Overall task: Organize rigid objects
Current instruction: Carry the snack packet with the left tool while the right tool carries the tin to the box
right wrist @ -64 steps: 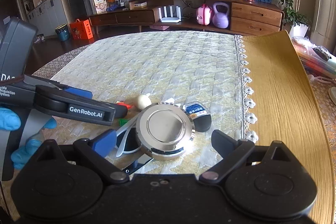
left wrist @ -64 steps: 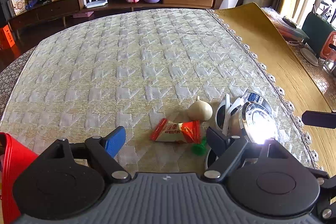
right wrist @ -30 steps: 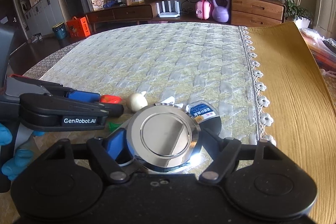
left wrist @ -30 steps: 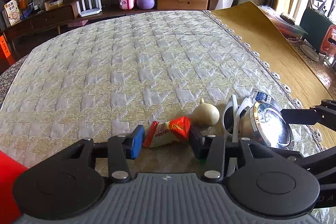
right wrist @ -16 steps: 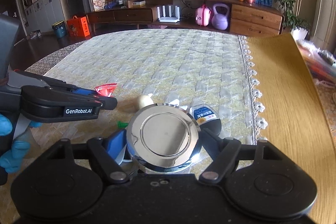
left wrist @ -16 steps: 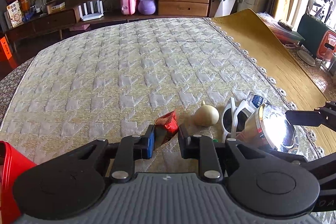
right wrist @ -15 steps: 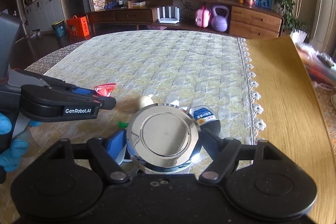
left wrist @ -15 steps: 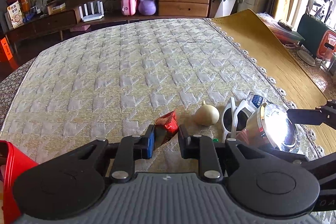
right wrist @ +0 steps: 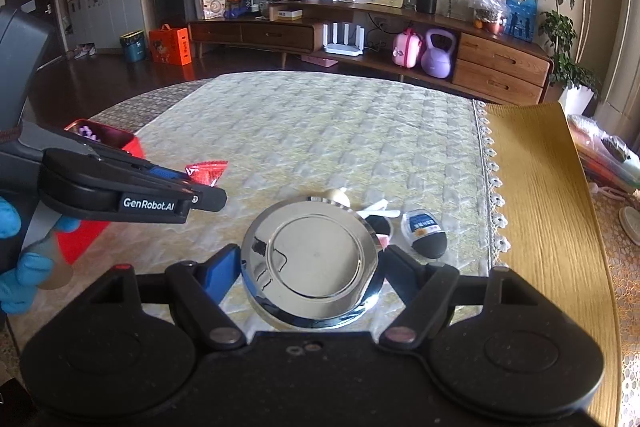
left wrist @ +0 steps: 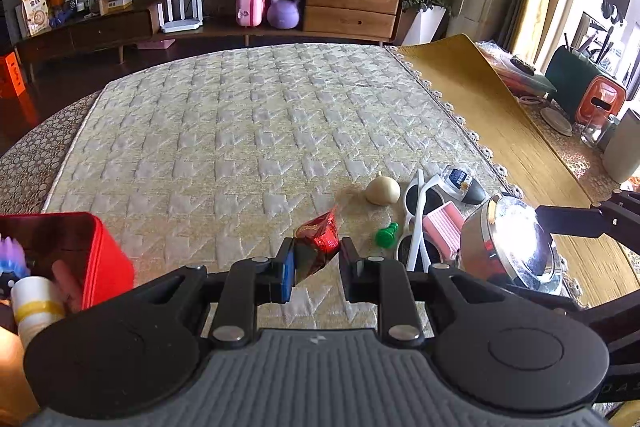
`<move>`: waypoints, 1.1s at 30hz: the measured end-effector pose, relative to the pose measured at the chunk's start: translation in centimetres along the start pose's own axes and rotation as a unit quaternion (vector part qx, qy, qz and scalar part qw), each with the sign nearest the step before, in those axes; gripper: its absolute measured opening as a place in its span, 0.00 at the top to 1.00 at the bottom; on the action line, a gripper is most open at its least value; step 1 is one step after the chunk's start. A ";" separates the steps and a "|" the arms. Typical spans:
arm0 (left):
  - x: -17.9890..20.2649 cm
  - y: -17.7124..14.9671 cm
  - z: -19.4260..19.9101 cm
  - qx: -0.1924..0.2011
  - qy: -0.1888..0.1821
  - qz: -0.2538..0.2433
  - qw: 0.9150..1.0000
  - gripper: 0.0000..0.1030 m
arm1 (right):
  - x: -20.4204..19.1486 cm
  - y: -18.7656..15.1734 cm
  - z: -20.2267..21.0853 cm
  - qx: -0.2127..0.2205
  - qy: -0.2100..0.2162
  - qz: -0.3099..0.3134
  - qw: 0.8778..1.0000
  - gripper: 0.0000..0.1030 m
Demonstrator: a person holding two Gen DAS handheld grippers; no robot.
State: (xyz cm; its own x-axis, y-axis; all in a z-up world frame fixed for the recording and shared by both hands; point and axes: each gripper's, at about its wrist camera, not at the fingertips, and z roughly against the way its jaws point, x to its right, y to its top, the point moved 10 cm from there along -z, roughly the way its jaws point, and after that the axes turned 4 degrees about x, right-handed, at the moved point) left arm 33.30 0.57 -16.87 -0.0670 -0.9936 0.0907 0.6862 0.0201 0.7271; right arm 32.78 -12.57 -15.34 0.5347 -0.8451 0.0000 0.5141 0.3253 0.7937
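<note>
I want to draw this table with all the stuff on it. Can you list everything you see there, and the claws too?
snack packet: one, red, pinched in the left claw, lifted off the cloth
shiny round tin: one, silver, gripped in the right claw
sunglasses: one pair, white, on the cloth beside the tin
pink block: one, resting on the sunglasses
green peg: one, left of the sunglasses
round bulb: one, cream, behind the peg
egg-shaped thing: one, black with a blue label, far side of the sunglasses
bin: one, red, at the left edge, already holding a few things
tablecloth: one, pale yellow, quilted
left claw: black
right claw: black
gloved hand: blue, holding the left claw
</note>
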 end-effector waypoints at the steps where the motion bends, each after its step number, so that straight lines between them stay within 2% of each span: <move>1: -0.2 -0.2 0.6 -0.001 0.000 0.003 1.000 0.78 | -0.5 0.1 0.4 0.001 0.003 0.002 1.000 0.25; 13: -4.1 -2.0 7.8 0.000 0.008 0.029 1.000 0.78 | -7.6 1.5 3.4 0.005 0.034 0.030 0.999 0.25; 20: -8.1 -2.9 11.5 0.011 0.026 0.042 0.999 0.78 | -12.0 2.7 3.5 0.007 0.058 0.049 0.997 0.25; 33: -16.4 -4.5 14.1 0.012 0.082 0.066 0.994 0.78 | -19.0 4.6 0.8 -0.002 0.089 0.088 0.992 0.25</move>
State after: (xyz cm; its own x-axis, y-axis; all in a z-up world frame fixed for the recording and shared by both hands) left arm 21.08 18.33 -12.01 0.1418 -0.9870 0.0758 0.6634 0.1516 0.7327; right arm 24.46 4.65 -11.16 0.7265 -0.6865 0.0304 0.4044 0.4629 0.7888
